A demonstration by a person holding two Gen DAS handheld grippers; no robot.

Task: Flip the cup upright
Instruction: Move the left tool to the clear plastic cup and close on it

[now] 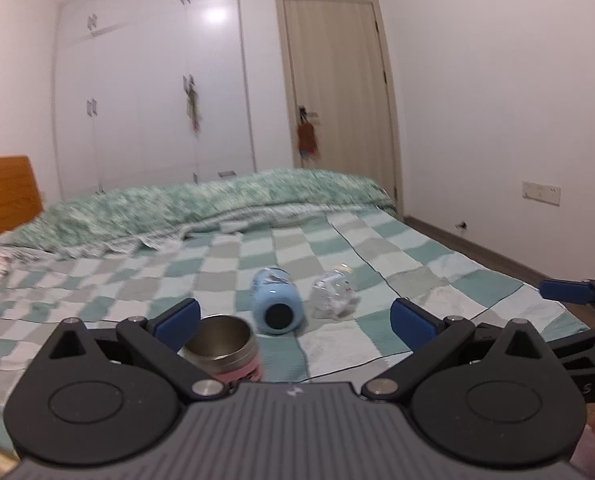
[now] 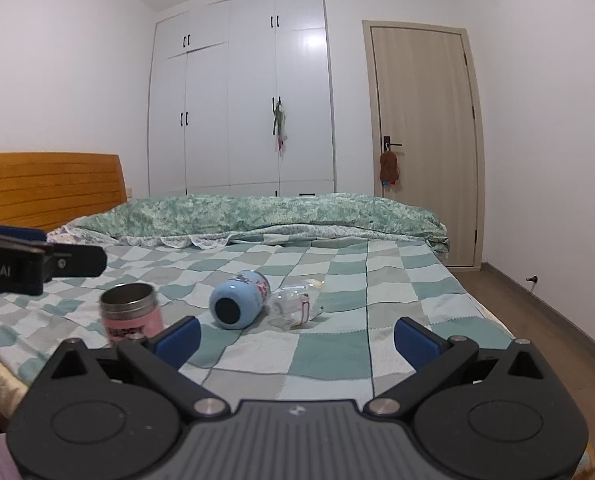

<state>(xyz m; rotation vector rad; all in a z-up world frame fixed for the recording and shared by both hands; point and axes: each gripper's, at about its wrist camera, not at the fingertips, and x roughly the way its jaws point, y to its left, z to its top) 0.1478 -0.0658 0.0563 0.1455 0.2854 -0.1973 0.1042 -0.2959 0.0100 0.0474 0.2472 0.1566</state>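
Observation:
A pink cup with a steel rim (image 1: pixel 226 350) stands upright on the checked bedspread, mouth up, just inside my left gripper's left finger; it also shows in the right wrist view (image 2: pixel 131 312). A light blue cup (image 1: pixel 275 300) lies on its side, base toward me, also in the right wrist view (image 2: pixel 239 298). A clear plastic cup (image 1: pixel 333 294) lies on its side beside it, also in the right wrist view (image 2: pixel 293 306). My left gripper (image 1: pixel 295 322) is open and empty. My right gripper (image 2: pixel 295 338) is open and empty, short of the blue cup.
The bed (image 2: pixel 377 320) has a rolled green quilt (image 2: pixel 257 216) along its far side and a wooden headboard (image 2: pixel 49 188) at left. Wardrobe (image 2: pixel 241 100) and door (image 2: pixel 421 140) stand behind. Bare floor (image 2: pixel 537 312) lies right of the bed.

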